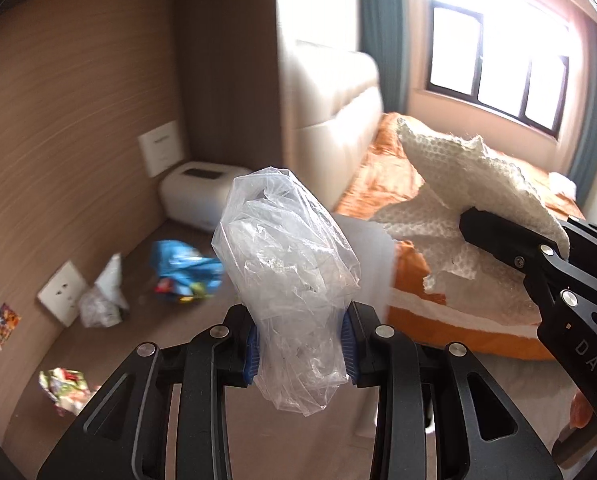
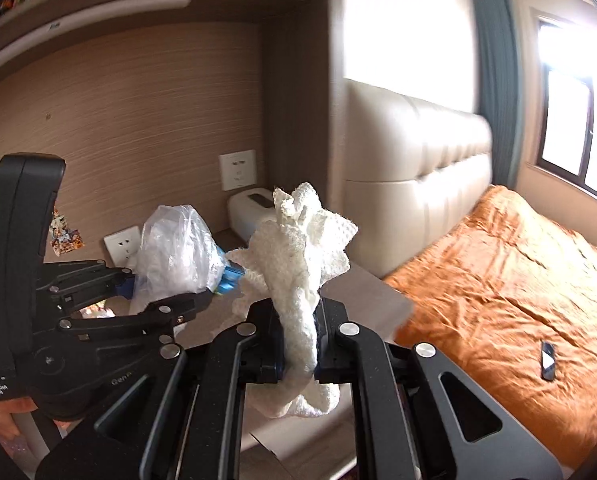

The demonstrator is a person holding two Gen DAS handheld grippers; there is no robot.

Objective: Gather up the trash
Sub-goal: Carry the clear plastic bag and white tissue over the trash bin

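Left hand-held gripper [image 1: 300,350] clamps crumpled clear plastic bag [image 1: 288,280], lifted above surface [image 1: 170,336]. Right hand-held gripper [image 2: 298,346] pinches white paper towel [image 2: 298,264], raised just beside bag. On surface near wall: blue wrapper [image 1: 186,276], white wad [image 1: 102,300], colourful wrapper [image 1: 64,390], white box [image 1: 196,196] in corner. Orange bed [image 2: 518,280] right.

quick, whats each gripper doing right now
left gripper: shut on the clear plastic bag
right gripper: shut on the white paper towel
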